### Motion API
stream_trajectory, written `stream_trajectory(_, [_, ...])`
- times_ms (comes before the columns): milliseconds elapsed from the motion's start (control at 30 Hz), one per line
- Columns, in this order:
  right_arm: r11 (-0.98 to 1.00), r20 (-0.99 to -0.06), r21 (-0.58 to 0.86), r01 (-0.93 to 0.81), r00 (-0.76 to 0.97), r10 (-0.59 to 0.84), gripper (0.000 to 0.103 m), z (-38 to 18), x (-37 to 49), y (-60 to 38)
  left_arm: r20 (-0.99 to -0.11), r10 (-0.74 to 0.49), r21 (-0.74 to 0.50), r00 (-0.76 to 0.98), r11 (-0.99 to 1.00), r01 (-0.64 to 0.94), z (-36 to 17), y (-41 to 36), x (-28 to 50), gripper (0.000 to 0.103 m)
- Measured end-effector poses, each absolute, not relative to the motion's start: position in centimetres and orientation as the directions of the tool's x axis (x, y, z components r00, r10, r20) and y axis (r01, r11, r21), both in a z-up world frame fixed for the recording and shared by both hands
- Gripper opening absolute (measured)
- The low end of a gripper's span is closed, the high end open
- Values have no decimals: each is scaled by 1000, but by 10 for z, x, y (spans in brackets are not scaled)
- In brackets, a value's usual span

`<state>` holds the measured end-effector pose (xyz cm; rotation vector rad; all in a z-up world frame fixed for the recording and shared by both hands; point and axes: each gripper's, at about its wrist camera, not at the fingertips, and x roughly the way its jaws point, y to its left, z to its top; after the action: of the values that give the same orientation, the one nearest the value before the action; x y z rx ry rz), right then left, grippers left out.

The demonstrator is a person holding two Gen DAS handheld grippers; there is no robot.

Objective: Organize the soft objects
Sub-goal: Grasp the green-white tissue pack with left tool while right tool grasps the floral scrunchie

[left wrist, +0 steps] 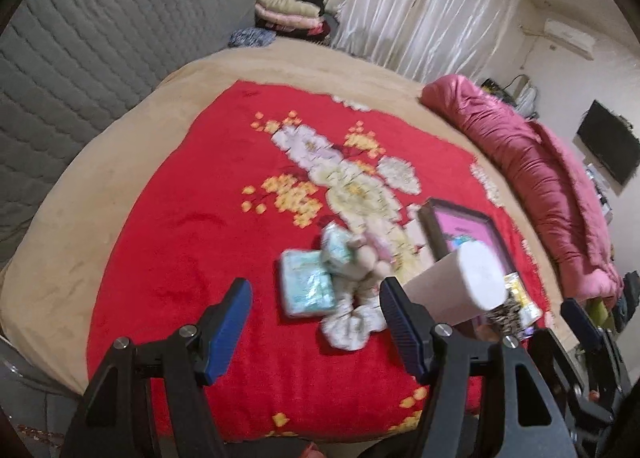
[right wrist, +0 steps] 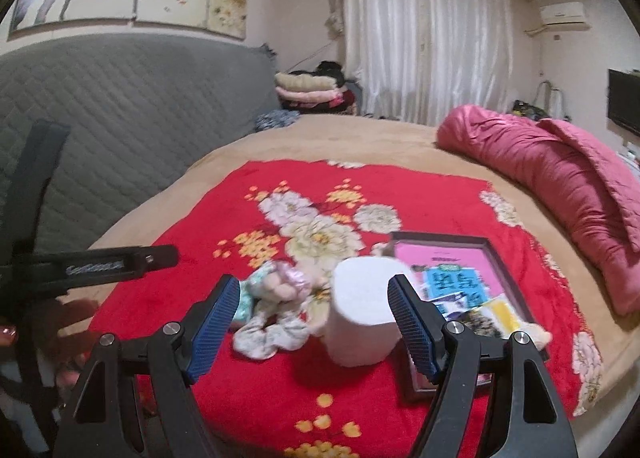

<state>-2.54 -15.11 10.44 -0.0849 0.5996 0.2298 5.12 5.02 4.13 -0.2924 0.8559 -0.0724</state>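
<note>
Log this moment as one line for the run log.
left claw: open, empty | right claw: open, empty | paper roll: upright on red blanket | scrunchie: beside roll

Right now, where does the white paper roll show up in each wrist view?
Left wrist: the paper roll is lower right, just beyond the gripper's right finger.
Right wrist: the paper roll is low centre, standing upright between the open fingers.
Shared landmark: the dark-framed tray just right of it.

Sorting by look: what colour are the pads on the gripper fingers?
Blue ribbed pads on black fingers, clearest in the right wrist view.
</note>
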Motion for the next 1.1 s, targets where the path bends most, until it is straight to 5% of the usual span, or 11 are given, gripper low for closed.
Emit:
stream_trajectory(500, [920,-719,-4,-391,641,269,78,19,-3,-105,-838,-206,-288,505,953,-88,-41,34,100,66])
stream_trajectory(767, [916,-746,10,-401,607,274,78,-2,9,-107,-887,-152,-227,437,966,-125,-76,23,138,66])
stream_trajectory(1100, [913,-780,-10,-408,574,249,78,-28,32,-99,-884,-213,-295,415,945,-143,-95,34,158,64])
